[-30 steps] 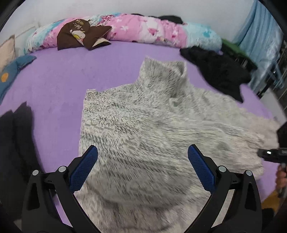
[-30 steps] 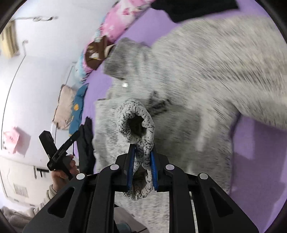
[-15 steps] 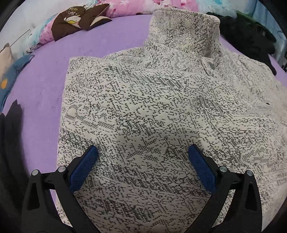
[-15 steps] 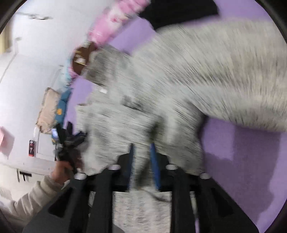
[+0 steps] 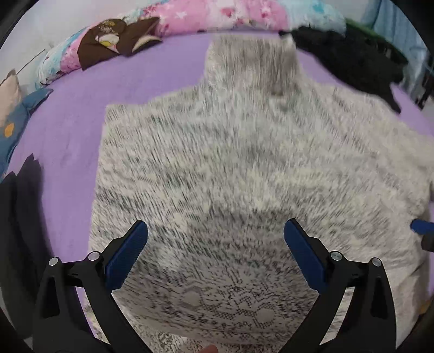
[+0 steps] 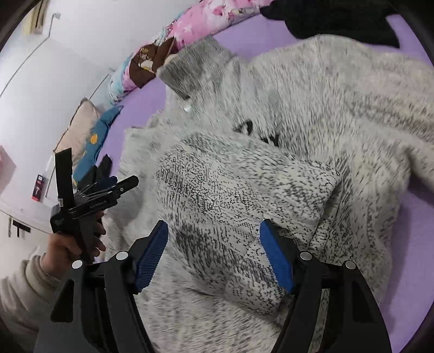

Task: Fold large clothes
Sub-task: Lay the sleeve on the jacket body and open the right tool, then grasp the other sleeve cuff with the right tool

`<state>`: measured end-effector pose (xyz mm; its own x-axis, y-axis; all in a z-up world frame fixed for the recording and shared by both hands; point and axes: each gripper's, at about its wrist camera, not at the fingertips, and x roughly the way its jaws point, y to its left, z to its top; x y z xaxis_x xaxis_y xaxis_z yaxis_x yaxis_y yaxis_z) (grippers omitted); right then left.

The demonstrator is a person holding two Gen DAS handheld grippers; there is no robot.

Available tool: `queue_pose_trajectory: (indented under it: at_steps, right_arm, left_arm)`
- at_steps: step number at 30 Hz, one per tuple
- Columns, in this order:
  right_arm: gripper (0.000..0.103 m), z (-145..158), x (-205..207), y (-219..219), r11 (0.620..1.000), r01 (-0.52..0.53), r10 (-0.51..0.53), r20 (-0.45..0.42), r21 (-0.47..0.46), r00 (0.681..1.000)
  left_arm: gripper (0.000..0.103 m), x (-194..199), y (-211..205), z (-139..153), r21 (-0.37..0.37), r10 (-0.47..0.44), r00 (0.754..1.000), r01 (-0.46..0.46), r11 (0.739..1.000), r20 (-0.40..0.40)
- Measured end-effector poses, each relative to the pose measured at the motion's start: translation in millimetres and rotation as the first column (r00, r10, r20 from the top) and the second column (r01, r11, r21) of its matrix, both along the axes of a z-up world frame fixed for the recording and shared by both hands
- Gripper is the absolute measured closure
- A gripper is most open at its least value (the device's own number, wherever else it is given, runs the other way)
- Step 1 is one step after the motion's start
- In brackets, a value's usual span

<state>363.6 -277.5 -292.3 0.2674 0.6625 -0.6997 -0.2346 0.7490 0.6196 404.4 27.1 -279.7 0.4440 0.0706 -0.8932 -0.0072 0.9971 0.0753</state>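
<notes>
A large grey-and-white knitted sweater [image 5: 238, 163] lies spread on the purple bed, collar toward the far pillows. My left gripper [image 5: 215, 239] is open and empty, hovering above the sweater's lower body. In the right wrist view the sweater [image 6: 339, 114] has a sleeve [image 6: 238, 184] folded across its body. My right gripper [image 6: 214, 244] is open and empty just above that folded sleeve's cuff end. The left gripper [image 6: 114, 187] shows at the left, held in a hand beside the sweater's edge.
The purple bed sheet [image 5: 81, 89] surrounds the sweater. Pink and blue bedding [image 5: 217, 13] and a brown cushion [image 5: 114, 40] line the far edge. Black clothes [image 5: 352, 57] lie at the far right, dark clothes [image 5: 19, 217] at the left.
My right gripper was shut on the sleeve cuff one second ago; it has carried it across the body and opened, leaving the sleeve lying folded. The left gripper stayed open, shifting over the sweater.
</notes>
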Motion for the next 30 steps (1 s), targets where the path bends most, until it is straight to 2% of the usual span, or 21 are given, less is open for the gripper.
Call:
queue_pose_trajectory:
  at_steps: [2, 4, 7, 10, 13, 15, 16, 18, 22, 23, 25, 27, 29, 30]
  right_arm:
    - [0.026, -6.4, 1.2, -0.7, 1.0, -0.001, 0.001, -0.003, 0.03, 1.0]
    - [0.024, -12.1, 2.3, -3.5, 0.997, 0.006, -0.005, -0.015, 0.082, 1.0]
    - [0.024, -22.8, 2.2, -7.5, 0.992, 0.014, -0.011, -0.029, 0.126, 1.0]
    - [0.006, -26.2, 1.2, -14.5, 0.971, -0.008, 0.013, -0.02, 0.239, 1.0]
    - [0.006, -16.5, 0.0, -12.6, 0.979, -0.001, 0.007, -0.026, 0.202, 1.0]
    - [0.006, -6.3, -0.5, -12.5, 0.984, 0.038, -0.027, -0.064, 0.176, 0.998]
    - [0.006, -1.3, -0.1, -19.3, 0.98, 0.074, -0.054, -0.109, 0.184, 0.993]
    - [0.006, 6.6, -3.7, -35.0, 0.966, 0.133, -0.106, -0.127, 0.224, 0.986]
    - [0.006, 45.9, -16.5, -89.1, 0.924, 0.285, -0.284, -0.039, 0.254, 0.958]
    - [0.006, 53.5, -21.7, -108.3, 0.904, 0.33, -0.341, -0.007, 0.271, 0.94]
    - [0.006, 65.3, -30.6, -144.5, 0.872, 0.433, -0.458, 0.066, 0.228, 0.886]
    - [0.006, 77.0, -42.9, -185.3, 0.816, 0.542, -0.571, 0.135, 0.203, 0.81]
    - [0.006, 86.3, -56.6, -233.8, 0.731, 0.641, -0.678, 0.147, 0.233, 0.72]
    - [0.006, 88.8, -66.2, -262.5, 0.671, 0.697, -0.738, 0.145, 0.251, 0.659]
  left_arm:
    - [0.006, 1.4, -0.1, -17.8, -0.018, 0.014, 0.999, -0.015, 1.0, -0.046]
    - [0.005, -4.9, 6.2, -25.0, -0.058, 0.025, 1.0, -0.025, 0.998, -0.002]
    - [0.005, -10.9, 11.0, -29.2, -0.074, 0.013, 0.999, -0.01, 0.997, 0.04]
    - [0.005, -12.4, 12.3, -27.7, -0.069, 0.008, 0.999, -0.005, 0.998, 0.038]
    - [0.006, -10.3, 7.4, -15.1, -0.039, 0.01, 1.0, -0.011, 0.999, -0.015]
    - [0.006, -8.5, -0.6, -2.2, -0.043, 0.007, 1.0, -0.007, 0.999, -0.008]
    - [0.006, -8.5, -7.7, 6.5, -0.05, -0.006, 1.0, 0.006, 0.999, 0.006]
    - [0.006, -9.8, -21.6, 21.1, -0.056, -0.034, 0.999, 0.035, 0.998, 0.026]
    - [0.006, -10.1, -58.3, 47.7, -0.069, -0.089, 0.995, 0.093, 0.993, 0.054]
    - [0.006, -10.9, -66.7, 50.3, -0.072, -0.101, 0.994, 0.104, 0.992, 0.051]
    - [0.006, -11.1, -90.7, 57.1, -0.086, -0.129, 0.991, 0.132, 0.988, 0.034]
    - [0.006, -8.6, -117.6, 58.6, -0.098, -0.154, 0.987, 0.157, 0.983, 0.04]
    - [0.006, -10.7, -139.4, 64.6, -0.095, -0.181, 0.982, 0.185, 0.978, 0.048]
    - [0.006, -11.2, -146.1, 63.0, -0.099, -0.192, 0.98, 0.196, 0.976, 0.049]
